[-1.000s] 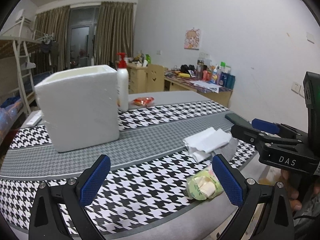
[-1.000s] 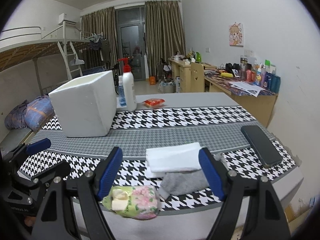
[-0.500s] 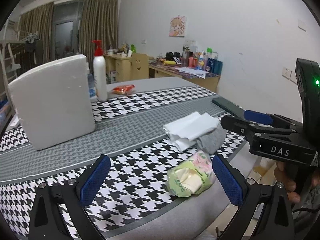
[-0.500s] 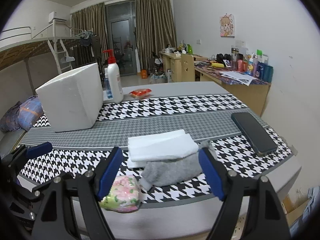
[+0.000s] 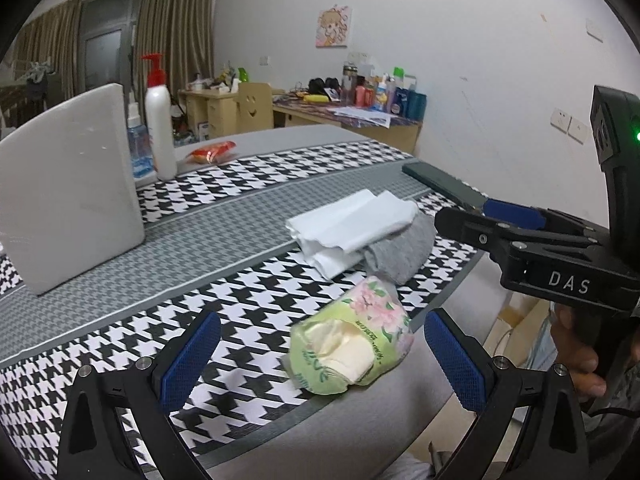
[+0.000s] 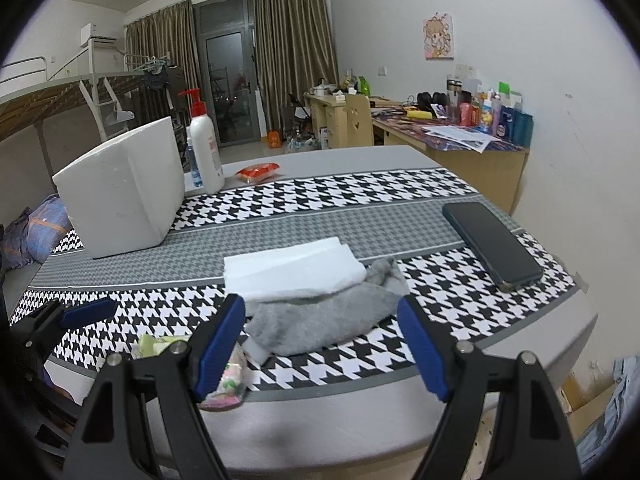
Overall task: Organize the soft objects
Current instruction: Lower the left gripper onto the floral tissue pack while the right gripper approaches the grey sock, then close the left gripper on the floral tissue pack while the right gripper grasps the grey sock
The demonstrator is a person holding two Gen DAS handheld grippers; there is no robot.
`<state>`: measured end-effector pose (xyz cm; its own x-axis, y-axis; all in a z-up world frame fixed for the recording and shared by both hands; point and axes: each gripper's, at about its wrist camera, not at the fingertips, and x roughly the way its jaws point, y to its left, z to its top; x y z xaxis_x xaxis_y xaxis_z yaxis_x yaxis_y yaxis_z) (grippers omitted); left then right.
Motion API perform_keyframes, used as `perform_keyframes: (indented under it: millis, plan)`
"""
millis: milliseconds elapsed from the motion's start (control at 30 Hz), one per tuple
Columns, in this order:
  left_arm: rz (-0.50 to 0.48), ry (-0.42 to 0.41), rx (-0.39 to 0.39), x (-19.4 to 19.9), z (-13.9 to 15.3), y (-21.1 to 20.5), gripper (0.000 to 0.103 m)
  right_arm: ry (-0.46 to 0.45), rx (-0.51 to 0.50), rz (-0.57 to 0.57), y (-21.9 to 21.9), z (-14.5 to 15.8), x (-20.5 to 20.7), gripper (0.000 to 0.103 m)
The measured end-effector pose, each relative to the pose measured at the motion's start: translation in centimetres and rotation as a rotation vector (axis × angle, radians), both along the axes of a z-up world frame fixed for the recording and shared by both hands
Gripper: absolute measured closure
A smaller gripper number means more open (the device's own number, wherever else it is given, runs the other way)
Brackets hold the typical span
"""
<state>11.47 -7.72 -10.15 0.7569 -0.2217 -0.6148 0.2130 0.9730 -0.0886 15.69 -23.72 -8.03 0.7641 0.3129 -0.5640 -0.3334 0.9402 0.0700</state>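
Foam box [image 6: 120, 204] & phone [image 6: 492, 244] flank cloths [image 6: 296, 272]; both tools gape w/ nothing gripped.

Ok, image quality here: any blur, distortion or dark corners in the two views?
Left wrist view: tissue pack slightly smeared, black corners, table edge bowed by fisheye. Right wrist view: sharper; phone crisp, same dark corners and curved edges; flat indoor light, soft shadows.

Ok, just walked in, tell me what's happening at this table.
A person holds a gripper in each hand over a checked table. Both are open and hold nothing. The left gripper frames a floral tissue pack near the front edge; the right gripper points at a grey cloth with a white towel lying partly on it. A foam box stands behind.
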Motion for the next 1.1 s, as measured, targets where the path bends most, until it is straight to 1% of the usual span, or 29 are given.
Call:
perform_keyframes:
  millis: [267,500,567,667,767,867,900,1100]
  plan:
    - [-0.04,0.022,0.037,0.8,-0.9,-1.6,0.001,0.021,0.006,-0.016,-0.8,-0.7,0.3,0.021]
    - [-0.064,0.07,0.07,1.7,-2.0,-2.6,0.002,0.036,0.013,-0.022,-1.3,-1.2,0.6,0.021]
    - [-0.058,0.087,0.088,1.9,-2.2,-2.7,0.006,0.041,0.016,-0.022,-1.4,-1.3,0.7,0.021]
    - [-0.057,0.13,0.127,2.5,-2.9,-3.1,0.019,0.046,0.019,-0.019,-1.5,-1.4,0.8,0.021]
    - [-0.061,0.123,0.132,2.3,-2.9,-3.2,0.026,0.051,0.025,-0.017,-1.5,-1.6,0.9,0.021]
    - [-0.064,0.115,0.128,2.1,-3.0,-3.1,0.038,0.055,0.029,-0.017,-1.6,-1.7,1.0,0.021]
    - [-0.06,0.112,0.127,2.1,-2.9,-3.0,0.044,0.056,0.03,-0.016,-1.6,-1.7,1.0,0.021]
    - [-0.063,0.103,0.116,1.8,-2.7,-2.7,0.053,0.062,0.032,-0.012,-1.5,-1.9,1.0,0.021]
